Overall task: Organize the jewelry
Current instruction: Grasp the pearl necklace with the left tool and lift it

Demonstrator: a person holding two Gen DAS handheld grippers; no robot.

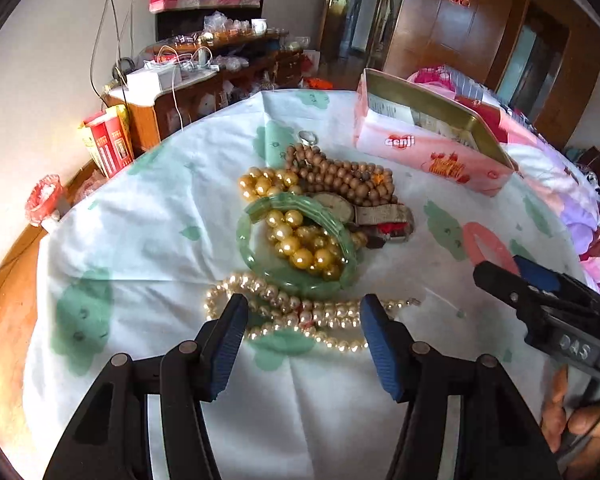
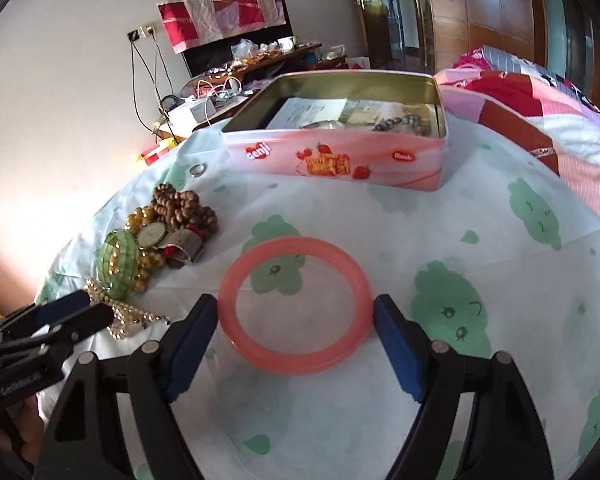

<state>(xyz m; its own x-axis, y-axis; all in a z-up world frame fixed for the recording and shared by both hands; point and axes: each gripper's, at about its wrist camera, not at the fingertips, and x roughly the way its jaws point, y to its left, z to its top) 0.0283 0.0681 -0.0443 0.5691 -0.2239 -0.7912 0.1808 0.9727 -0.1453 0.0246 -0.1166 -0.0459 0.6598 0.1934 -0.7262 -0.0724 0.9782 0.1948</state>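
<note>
Lying heaped on the white-and-green cloth [image 2: 380, 240]: wooden beads [image 1: 340, 178], gold pearls [image 1: 300, 246] inside a green bangle [image 1: 300, 276], a watch [image 1: 336, 206], and nearest, a pale pearl strand [image 1: 296, 312]. Left gripper [image 1: 304, 322] hovers over that strand, jaws spread, nothing pinched. Right of it, the pink bangle [image 2: 296, 306] lies flat between the right gripper's [image 2: 296, 318] spread jaws; contact unclear. Beyond stands an open pink tin [image 2: 336, 160], papers inside.

Left gripper [image 1: 304, 316]: angled down, jaws apart, nothing pressed between the blue pads; right gripper [image 2: 296, 320]: angled down, jaws wide, pads just clear of anything, a hand [image 1: 580, 420] behind it.
</note>
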